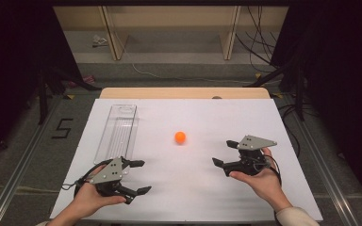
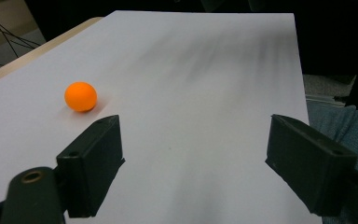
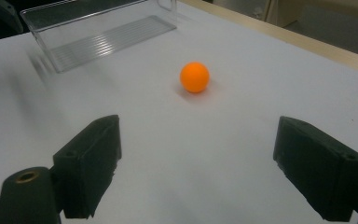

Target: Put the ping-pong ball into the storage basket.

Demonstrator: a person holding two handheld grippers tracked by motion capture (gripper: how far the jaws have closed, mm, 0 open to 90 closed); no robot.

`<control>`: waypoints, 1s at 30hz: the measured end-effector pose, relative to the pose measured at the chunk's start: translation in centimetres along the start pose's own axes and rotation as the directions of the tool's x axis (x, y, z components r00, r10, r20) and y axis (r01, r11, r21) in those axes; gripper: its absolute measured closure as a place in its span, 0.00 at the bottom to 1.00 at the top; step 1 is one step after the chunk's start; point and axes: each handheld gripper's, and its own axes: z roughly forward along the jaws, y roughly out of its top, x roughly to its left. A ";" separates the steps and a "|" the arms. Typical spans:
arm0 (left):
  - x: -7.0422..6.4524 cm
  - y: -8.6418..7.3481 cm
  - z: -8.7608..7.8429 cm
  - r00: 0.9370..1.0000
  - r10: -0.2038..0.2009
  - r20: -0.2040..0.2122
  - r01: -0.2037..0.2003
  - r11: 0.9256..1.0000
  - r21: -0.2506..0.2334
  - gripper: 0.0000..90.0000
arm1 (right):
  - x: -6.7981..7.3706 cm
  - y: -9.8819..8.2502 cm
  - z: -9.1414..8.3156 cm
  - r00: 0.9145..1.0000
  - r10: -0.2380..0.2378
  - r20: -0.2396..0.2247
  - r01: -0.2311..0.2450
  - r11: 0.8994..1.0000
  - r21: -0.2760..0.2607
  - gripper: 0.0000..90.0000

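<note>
Between both hand-held grippers, ahead, orange ball [image 1: 180,137], untouched

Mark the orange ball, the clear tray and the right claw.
orange ball [image 1: 180,137]: high view, centre of the ball.
clear tray [image 1: 117,136]: high view, ribbed floor of the tray.
right claw [image 1: 225,153]: high view, midway between its open fingertips.

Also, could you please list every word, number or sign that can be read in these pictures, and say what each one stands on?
"5": black tape mark on the grey floor left of the table.
No lettering shows on the orange ball or the clear plastic tray.
</note>
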 end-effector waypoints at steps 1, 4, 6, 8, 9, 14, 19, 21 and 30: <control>0.0 0.0 0.0 1.000 0.000 0.000 0.000 1.000 0.000 0.20 | 0.0 0.1 0.2 1.000 0.000 0.000 0.000 1.000 0.002 0.18; 0.0 0.0 0.0 1.000 0.000 0.001 0.000 1.000 0.001 0.20 | 0.0 0.3 0.6 1.000 -0.003 -0.004 0.003 1.000 0.002 0.18; 0.0 0.0 0.0 1.000 0.000 0.001 0.000 1.000 0.000 0.20 | 0.0 0.6 1.1 1.000 -0.006 -0.008 0.006 1.000 0.006 0.18; 0.0 0.0 0.0 1.000 -0.001 0.002 0.001 1.000 0.002 0.20 | -0.1 0.7 1.4 1.000 -0.007 -0.009 0.007 1.000 0.008 0.18; 0.0 0.0 0.0 1.000 -0.001 0.002 0.001 1.000 0.002 0.20 | -0.1 0.8 1.5 1.000 -0.006 -0.011 0.007 1.000 0.009 0.18; -0.1 0.0 0.1 1.000 0.001 0.003 -0.001 1.000 0.001 0.20 | -0.2 1.2 2.1 1.000 -0.005 -0.012 0.005 1.000 0.008 0.18; -0.1 0.0 0.1 1.000 0.003 0.007 -0.003 1.000 0.002 0.20 | -0.3 1.4 2.6 1.000 -0.005 -0.013 0.005 1.000 0.011 0.18; -0.1 0.0 0.1 1.000 0.003 0.009 -0.003 1.000 0.003 0.20 | -0.4 1.6 3.1 1.000 -0.006 -0.015 0.006 1.000 0.012 0.18; -0.1 0.0 0.1 1.000 0.003 0.012 -0.003 1.000 0.002 0.20 | -0.5 2.2 4.8 1.000 -0.010 -0.025 0.010 1.000 0.026 0.18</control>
